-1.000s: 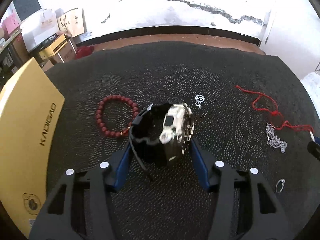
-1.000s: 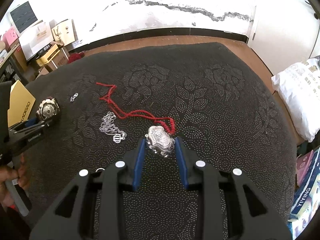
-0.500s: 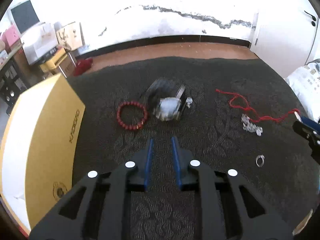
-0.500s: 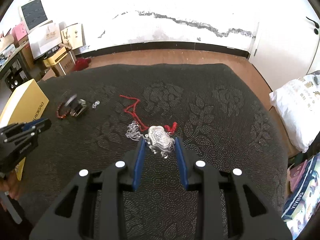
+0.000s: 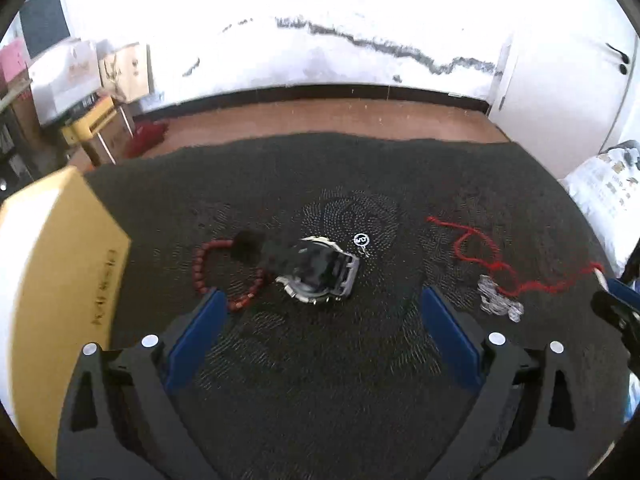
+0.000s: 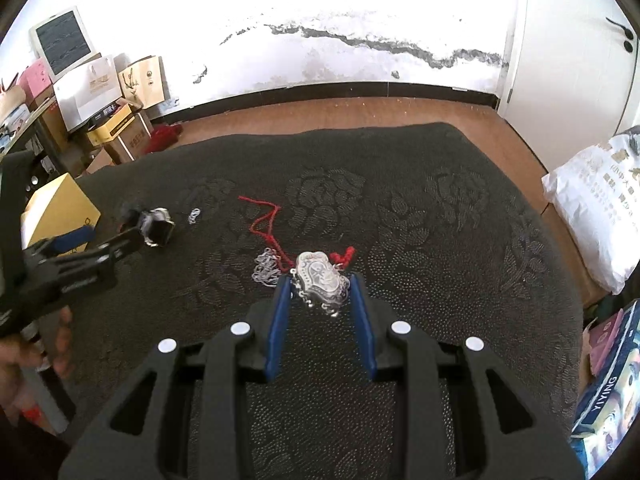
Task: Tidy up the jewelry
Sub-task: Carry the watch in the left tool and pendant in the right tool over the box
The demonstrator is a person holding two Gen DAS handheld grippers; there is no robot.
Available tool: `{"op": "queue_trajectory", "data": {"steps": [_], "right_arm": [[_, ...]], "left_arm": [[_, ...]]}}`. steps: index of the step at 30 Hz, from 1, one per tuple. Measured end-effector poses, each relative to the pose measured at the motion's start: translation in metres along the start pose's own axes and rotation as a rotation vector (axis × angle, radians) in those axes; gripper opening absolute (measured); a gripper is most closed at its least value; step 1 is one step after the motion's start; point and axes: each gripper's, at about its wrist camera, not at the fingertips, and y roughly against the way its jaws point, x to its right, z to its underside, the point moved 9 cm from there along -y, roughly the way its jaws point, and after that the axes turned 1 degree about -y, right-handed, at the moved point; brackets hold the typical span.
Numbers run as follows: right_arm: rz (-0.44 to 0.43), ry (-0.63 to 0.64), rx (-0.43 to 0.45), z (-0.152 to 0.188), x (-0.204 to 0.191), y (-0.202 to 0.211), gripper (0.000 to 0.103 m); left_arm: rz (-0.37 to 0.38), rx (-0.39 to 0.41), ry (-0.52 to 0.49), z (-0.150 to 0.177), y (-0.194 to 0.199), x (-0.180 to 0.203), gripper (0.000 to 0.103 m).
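Note:
A black and silver watch (image 5: 318,274) lies on the dark cloth, partly over a dark red bead bracelet (image 5: 224,272). My left gripper (image 5: 320,312) is open and empty, just short of the watch. A small silver charm (image 5: 362,240) lies beside the watch. My right gripper (image 6: 320,292) is shut on a silver lock pendant (image 6: 320,276), whose red cord (image 6: 266,224) trails over the cloth next to a silver chain (image 6: 266,270). The watch also shows in the right wrist view (image 6: 158,228).
A yellow box (image 5: 56,280) stands at the cloth's left edge. A white bag (image 6: 600,216) lies off the right edge. Cartons (image 6: 116,128) stand on the wooden floor at the back left. The left gripper's body (image 6: 76,264) reaches in at the left of the right wrist view.
My left gripper let go of the watch, which dropped onto the cloth by the bracelet; the jaws shut briefly and now stand wide open. My right gripper keeps hold of the pendant.

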Motion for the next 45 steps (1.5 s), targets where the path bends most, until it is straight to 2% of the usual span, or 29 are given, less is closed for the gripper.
{"op": "queue_trajectory", "data": {"steps": [6,10,13,21,28,35,40,45], "right_arm": [[-0.018,-0.009,-0.035,0.002,0.008,-0.018,0.031],[-0.026,-0.007,-0.044,0.002,0.007,-0.023,0.031],[-0.026,-0.003,-0.038,0.001,0.007,-0.022,0.031],[-0.019,0.004,-0.035,0.001,0.001,-0.020,0.031],[-0.005,0.050,0.010,-0.006,-0.016,0.005,0.031],[0.034,0.106,0.075,-0.019,-0.046,0.058,0.031],[0.011,0.124,0.109,-0.024,-0.087,0.104,0.031],[-0.041,0.185,0.139,-0.037,-0.150,0.150,0.031]], "left_arm": [[-0.058,-0.008,-0.011,-0.011,-0.038,-0.002,0.095],[-0.061,-0.028,-0.010,-0.013,-0.054,-0.003,0.094],[-0.089,-0.027,-0.026,-0.008,-0.057,-0.005,0.067],[-0.095,-0.020,-0.014,-0.007,-0.042,-0.016,0.066],[-0.103,-0.009,-0.052,-0.002,0.007,-0.018,0.066],[-0.084,0.001,-0.076,0.006,0.088,-0.028,0.066],[-0.081,0.033,-0.071,0.002,0.153,-0.044,0.066],[-0.095,0.058,-0.043,-0.002,0.206,-0.078,0.066]]}}
